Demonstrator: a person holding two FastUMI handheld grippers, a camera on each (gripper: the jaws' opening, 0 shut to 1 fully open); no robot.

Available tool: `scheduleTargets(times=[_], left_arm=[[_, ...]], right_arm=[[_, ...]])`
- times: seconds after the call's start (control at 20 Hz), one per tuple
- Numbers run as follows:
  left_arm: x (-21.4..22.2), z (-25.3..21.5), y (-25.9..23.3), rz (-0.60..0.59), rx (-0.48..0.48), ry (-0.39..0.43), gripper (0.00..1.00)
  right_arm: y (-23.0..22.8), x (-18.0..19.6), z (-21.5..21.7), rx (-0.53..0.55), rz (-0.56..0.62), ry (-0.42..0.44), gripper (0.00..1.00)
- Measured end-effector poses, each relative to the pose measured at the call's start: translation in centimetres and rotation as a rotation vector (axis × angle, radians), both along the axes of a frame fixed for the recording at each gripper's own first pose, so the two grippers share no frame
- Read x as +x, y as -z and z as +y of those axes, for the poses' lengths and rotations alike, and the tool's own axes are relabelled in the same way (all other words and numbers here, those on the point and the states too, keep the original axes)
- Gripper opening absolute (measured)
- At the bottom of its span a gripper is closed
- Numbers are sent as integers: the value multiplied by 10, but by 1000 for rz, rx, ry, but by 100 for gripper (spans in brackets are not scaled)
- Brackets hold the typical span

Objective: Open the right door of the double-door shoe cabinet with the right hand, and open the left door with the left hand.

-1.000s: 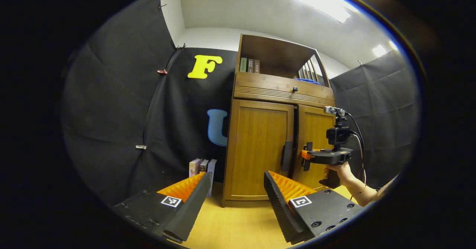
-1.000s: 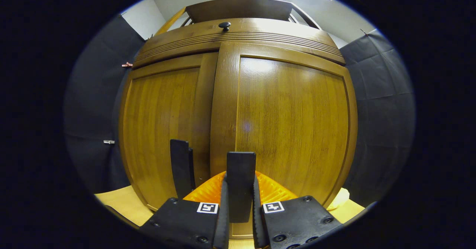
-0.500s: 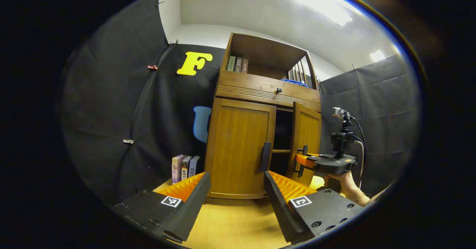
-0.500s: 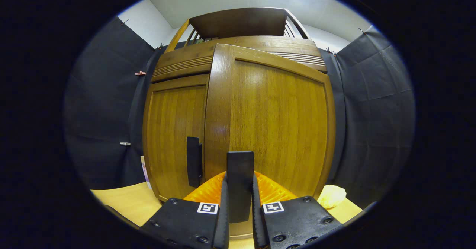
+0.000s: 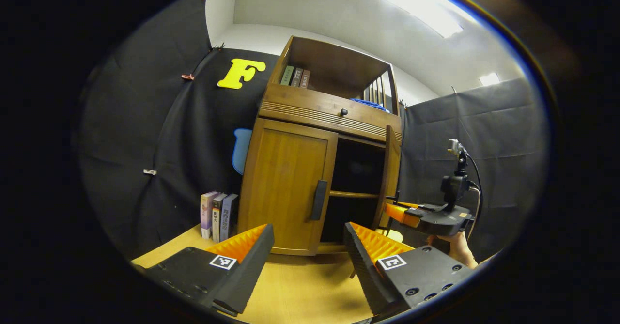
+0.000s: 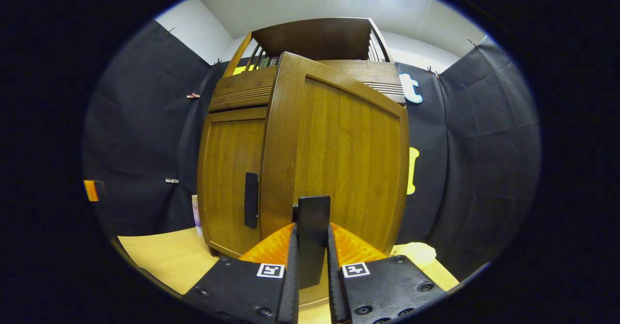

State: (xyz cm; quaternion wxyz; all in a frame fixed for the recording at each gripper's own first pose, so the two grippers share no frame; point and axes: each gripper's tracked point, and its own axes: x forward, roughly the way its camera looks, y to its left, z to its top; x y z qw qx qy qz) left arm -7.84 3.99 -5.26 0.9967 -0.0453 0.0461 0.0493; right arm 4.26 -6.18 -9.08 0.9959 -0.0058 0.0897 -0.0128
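The right claw (image 6: 311, 261) gripped the right door's handle (image 6: 312, 227), the right door (image 6: 339, 164) swung wide. The left claw (image 5: 305, 251), released, faced the closed left door (image 5: 283, 188); squaring up on its handle (image 5: 318, 200) before clenching looked wisest.

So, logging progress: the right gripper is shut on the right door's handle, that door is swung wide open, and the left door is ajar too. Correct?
Not quite: the left door is closed, flush with the cabinet, as the left gripper view shows. The rest holds: the right gripper is shut on the right door's handle, and the right door is swung wide open.
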Motion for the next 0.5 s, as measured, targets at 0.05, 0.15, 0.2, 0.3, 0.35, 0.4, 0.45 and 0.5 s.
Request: scheduleTargets(times=[0.05, 0.15, 0.2, 0.3, 0.35, 0.4, 0.45, 0.5], left_arm=[[2, -5, 2, 4, -1, 10, 90], [5, -14, 4, 11, -8, 31, 90], [7, -18, 5, 14, -12, 41, 90], [11, -26, 7, 16, -22, 62, 90], [12, -31, 8, 16, -26, 71, 90], [13, -35, 8, 16, -29, 81, 90], [15, -39, 10, 15, -31, 93, 90], [17, -44, 11, 14, -32, 104, 90]], right_arm=[[-2, -6, -5, -2, -3, 8, 28], [-5, -15, -16, -7, -6, 28, 24], [-7, -19, -21, -10, -5, 38, 28], [-8, -29, -32, -22, 0, 57, 24], [-10, -34, -38, -33, 1, 69, 28], [-12, -40, -47, -49, 1, 84, 23], [-12, -45, -55, -64, 6, 100, 23], [-10, -49, -62, -77, 13, 114, 27]])
